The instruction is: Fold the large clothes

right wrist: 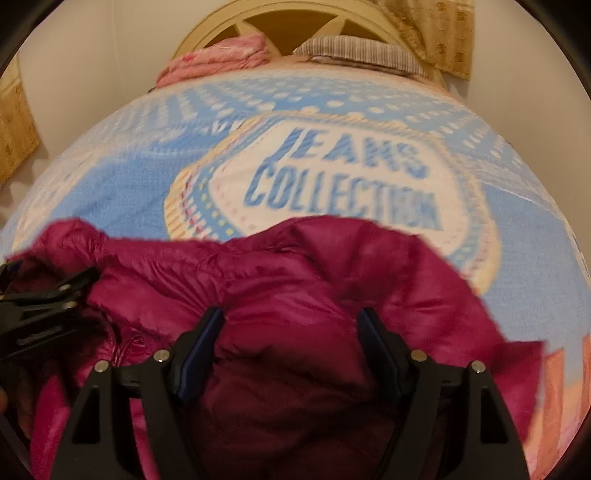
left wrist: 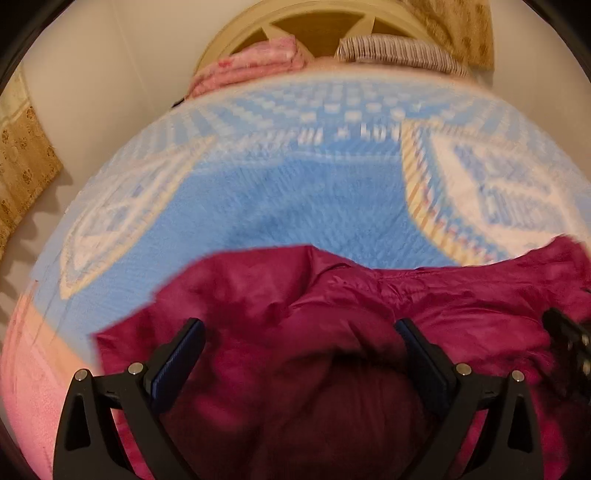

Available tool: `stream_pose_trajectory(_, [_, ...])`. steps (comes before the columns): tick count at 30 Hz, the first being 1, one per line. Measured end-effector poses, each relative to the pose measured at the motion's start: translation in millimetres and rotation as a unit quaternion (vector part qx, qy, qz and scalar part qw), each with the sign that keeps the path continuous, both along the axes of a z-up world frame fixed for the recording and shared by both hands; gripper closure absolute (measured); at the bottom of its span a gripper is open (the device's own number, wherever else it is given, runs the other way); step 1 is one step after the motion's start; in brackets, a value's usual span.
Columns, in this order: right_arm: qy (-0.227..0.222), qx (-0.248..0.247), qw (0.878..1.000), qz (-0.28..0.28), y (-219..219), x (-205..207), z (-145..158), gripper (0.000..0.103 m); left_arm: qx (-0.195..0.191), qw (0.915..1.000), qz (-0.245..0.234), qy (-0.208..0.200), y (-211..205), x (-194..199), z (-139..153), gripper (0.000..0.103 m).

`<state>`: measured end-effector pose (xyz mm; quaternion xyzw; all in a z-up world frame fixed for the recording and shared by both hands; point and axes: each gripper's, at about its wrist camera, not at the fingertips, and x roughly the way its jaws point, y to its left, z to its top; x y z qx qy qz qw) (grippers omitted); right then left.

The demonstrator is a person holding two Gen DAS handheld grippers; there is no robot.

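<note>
A magenta puffy jacket (left wrist: 317,295) lies bunched on a blue patterned blanket (left wrist: 288,199) on the bed. My left gripper (left wrist: 301,325) is open, its jaws wide apart over the jacket's folds. In the right wrist view the same jacket (right wrist: 332,266) fills the lower frame. My right gripper (right wrist: 291,314) is open over it, a fold bulging between the jaws. The left gripper also shows at the left edge of the right wrist view (right wrist: 48,295), and the right gripper shows at the right edge of the left wrist view (left wrist: 569,343).
The blanket (right wrist: 110,199) bears a "JEANS COLLECTION" badge (right wrist: 343,177). A pink folded cloth (left wrist: 255,62) and a striped pillow (left wrist: 399,51) lie at the headboard (left wrist: 317,22). Patterned curtains (left wrist: 26,173) hang on the left wall.
</note>
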<state>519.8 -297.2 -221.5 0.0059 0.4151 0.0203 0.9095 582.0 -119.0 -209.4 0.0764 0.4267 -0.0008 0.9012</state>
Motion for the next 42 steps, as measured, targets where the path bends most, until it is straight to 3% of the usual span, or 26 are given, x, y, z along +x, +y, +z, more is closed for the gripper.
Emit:
stream_pose_trajectory(2, [-0.021, 0.023, 0.999, -0.012, -14, -17, 16, 0.021, -0.007, 0.9992, -0.013, -0.037, 12, -27, 27, 0.001])
stream_pose_trajectory(5, [-0.029, 0.040, 0.998, -0.026, -32, -47, 32, 0.020, -0.002, 0.9983, -0.024, -0.053, 26, -61, 42, 0.001])
stream_pose_trajectory(8, [-0.012, 0.067, 0.997, -0.033, -44, -79, 33, 0.020, 0.003, 0.9989, -0.020, -0.042, 46, -101, 38, 0.001])
stream_pose_trajectory(16, [-0.002, 0.042, 0.998, -0.043, -53, -162, 21, 0.020, 0.017, 0.9993, 0.001, -0.033, 84, -185, 17, 0.001])
stream_pose_trajectory(27, [0.018, 0.038, 0.998, -0.056, -68, -242, -5, 0.020, 0.014, 0.9997, 0.019, -0.002, 113, -265, -10, 0.001])
stream_pose_trajectory(42, [0.004, 0.017, 0.998, -0.056, -63, -349, -16, 0.019, -0.005, 0.9999, 0.012, -0.005, 145, -365, -14, 0.002])
